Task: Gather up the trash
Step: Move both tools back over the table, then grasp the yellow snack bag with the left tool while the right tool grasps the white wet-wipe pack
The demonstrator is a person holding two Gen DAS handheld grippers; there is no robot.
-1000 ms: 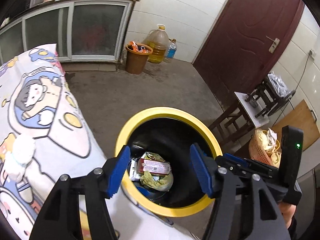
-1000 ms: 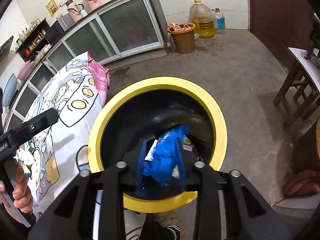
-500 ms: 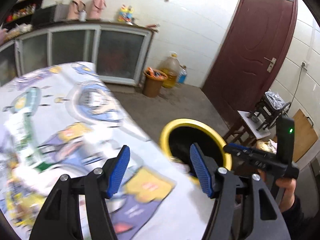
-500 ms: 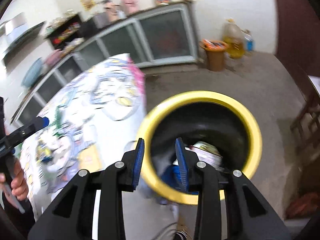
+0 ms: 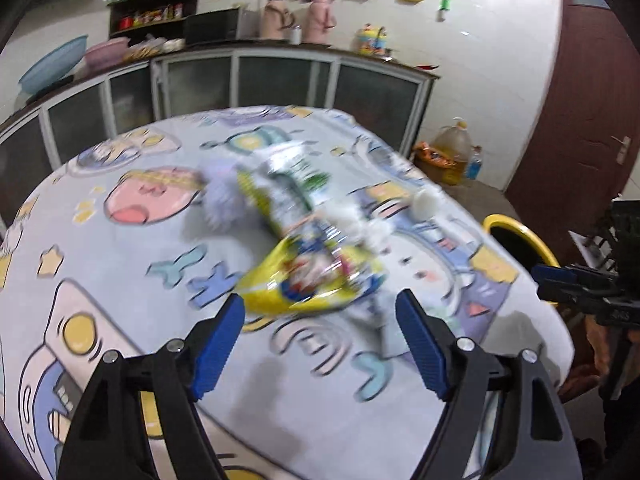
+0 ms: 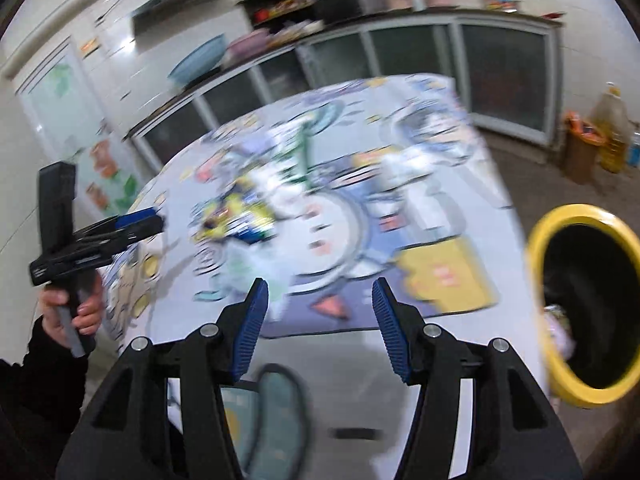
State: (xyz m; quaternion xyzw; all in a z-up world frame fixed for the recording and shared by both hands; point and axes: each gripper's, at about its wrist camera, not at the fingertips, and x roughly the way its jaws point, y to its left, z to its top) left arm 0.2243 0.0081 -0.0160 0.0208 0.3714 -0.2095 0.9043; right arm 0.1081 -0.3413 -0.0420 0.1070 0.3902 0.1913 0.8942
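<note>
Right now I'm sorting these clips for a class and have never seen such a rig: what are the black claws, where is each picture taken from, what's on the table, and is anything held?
No robot here: a person holds a hand gripper in each hand, each with a camera looking along its two blue-padded fingers. One picture is from the left gripper, the other from the right gripper. Each view also catches the other gripper at its edge.

Both point down at a table under a cartoon cloth. Trash lies on it: a yellow wrapper, a green-and-white wrapper and white crumpled bits, all blurred. A yellow-rimmed bin stands beside the table.

Nothing is held. Both sets of jaws are opening, with nothing between them.
</note>
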